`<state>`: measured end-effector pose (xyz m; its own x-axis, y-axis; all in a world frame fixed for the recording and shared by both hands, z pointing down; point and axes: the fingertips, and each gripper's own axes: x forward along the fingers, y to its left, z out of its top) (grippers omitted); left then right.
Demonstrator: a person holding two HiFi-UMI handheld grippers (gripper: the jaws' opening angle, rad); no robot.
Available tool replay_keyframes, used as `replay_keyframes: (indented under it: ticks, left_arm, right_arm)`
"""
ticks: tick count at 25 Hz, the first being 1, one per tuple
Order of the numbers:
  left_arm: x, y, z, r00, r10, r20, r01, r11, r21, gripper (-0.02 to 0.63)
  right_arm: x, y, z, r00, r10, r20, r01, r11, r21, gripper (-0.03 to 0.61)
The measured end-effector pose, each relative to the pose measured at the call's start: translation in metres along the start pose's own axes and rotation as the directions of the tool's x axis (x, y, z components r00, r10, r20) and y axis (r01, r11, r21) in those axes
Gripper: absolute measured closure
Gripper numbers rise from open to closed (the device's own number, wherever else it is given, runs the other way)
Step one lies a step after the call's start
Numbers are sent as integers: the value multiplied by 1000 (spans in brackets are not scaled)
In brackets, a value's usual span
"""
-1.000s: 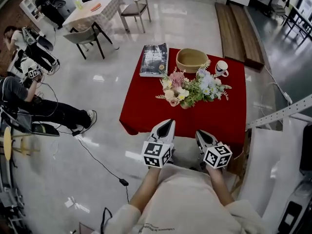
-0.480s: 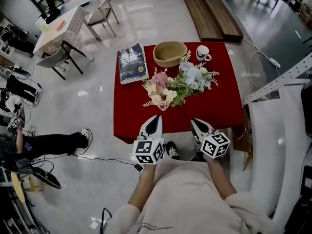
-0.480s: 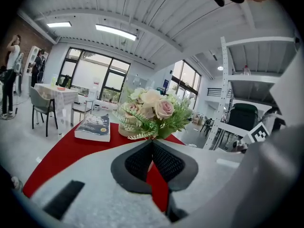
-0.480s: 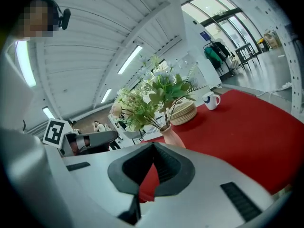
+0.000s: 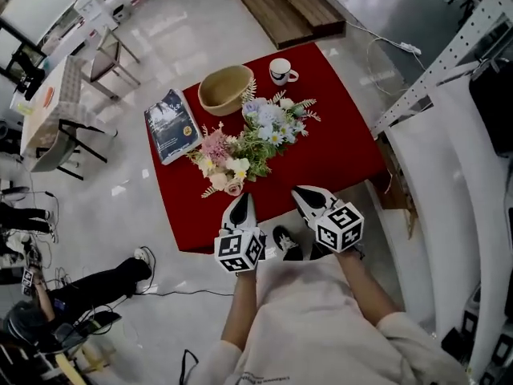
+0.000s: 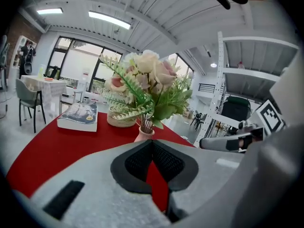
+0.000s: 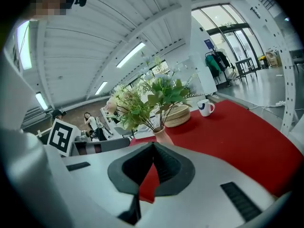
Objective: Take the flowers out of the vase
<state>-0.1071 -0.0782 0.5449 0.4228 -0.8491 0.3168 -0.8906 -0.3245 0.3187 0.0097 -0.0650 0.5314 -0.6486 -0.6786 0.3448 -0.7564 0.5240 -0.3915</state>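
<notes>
A bouquet of pink, cream and blue flowers [image 5: 250, 139] stands in a small pink vase [image 6: 144, 134] in the middle of the red-covered table [image 5: 337, 147]. From above the blooms hide the vase; it also shows in the right gripper view [image 7: 163, 136]. My left gripper [image 5: 240, 202] hovers at the table's near edge, shut and empty, just short of the bouquet. My right gripper [image 5: 304, 192] is beside it, to the right, also shut with nothing held. Both point toward the vase. In its own view the left gripper [image 6: 152, 145] shows jaws pressed together, as does the right gripper [image 7: 153, 147].
Behind the flowers lie a dark book [image 5: 170, 124], a woven bowl [image 5: 224, 88] and a white mug [image 5: 280, 70]. A white metal shelf frame [image 5: 449, 54] stands at the table's right. A wooden bench [image 5: 280, 6] is beyond. Chairs and another table [image 5: 56, 103] are at far left.
The head view has swung, so the table now sits turned and closer. My left gripper has sunk toward the table's near edge; the right one has shifted slightly. Both stayed shut.
</notes>
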Motion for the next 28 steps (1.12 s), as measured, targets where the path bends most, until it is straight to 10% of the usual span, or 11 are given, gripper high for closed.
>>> replay_keyframes:
  ticks: [12, 21, 28]
  left_arm:
    - [26, 21, -3, 996, -28, -89, 37, 994, 103, 603]
    - [48, 24, -6, 999, -22, -32, 23, 999, 22, 596]
    - [66, 15, 5, 997, -75, -4, 75, 997, 12, 444]
  right_arm:
    - [64, -22, 14, 995, 95, -13, -95, 995, 35, 569]
    - [87, -36, 26, 991, 126, -38, -127, 991, -36, 568]
    - [102, -33, 23, 977, 185, -109, -191, 981, -43, 448]
